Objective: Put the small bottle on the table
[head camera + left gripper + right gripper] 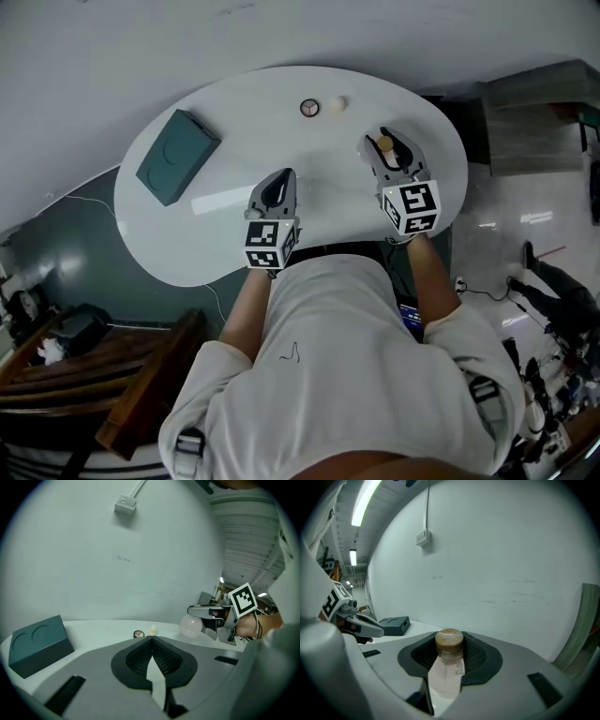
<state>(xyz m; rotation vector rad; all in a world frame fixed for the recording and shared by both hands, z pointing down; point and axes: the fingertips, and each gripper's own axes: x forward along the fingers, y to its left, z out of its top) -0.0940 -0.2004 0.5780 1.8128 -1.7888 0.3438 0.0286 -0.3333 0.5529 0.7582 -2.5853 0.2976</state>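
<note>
My right gripper is clenched on the small bottle just under its cork, at the end of the surface far from the teal box; my left gripper sits between box and bottle, jaws pressed together on nothing. I can't tell whether the bottle's base touches down yet; released too high or tilted, I judge its rounded body could topple and roll off the edge away from the box.

L grip jaws closed, empty | teal box left | R grip w/ bottle right
</note>
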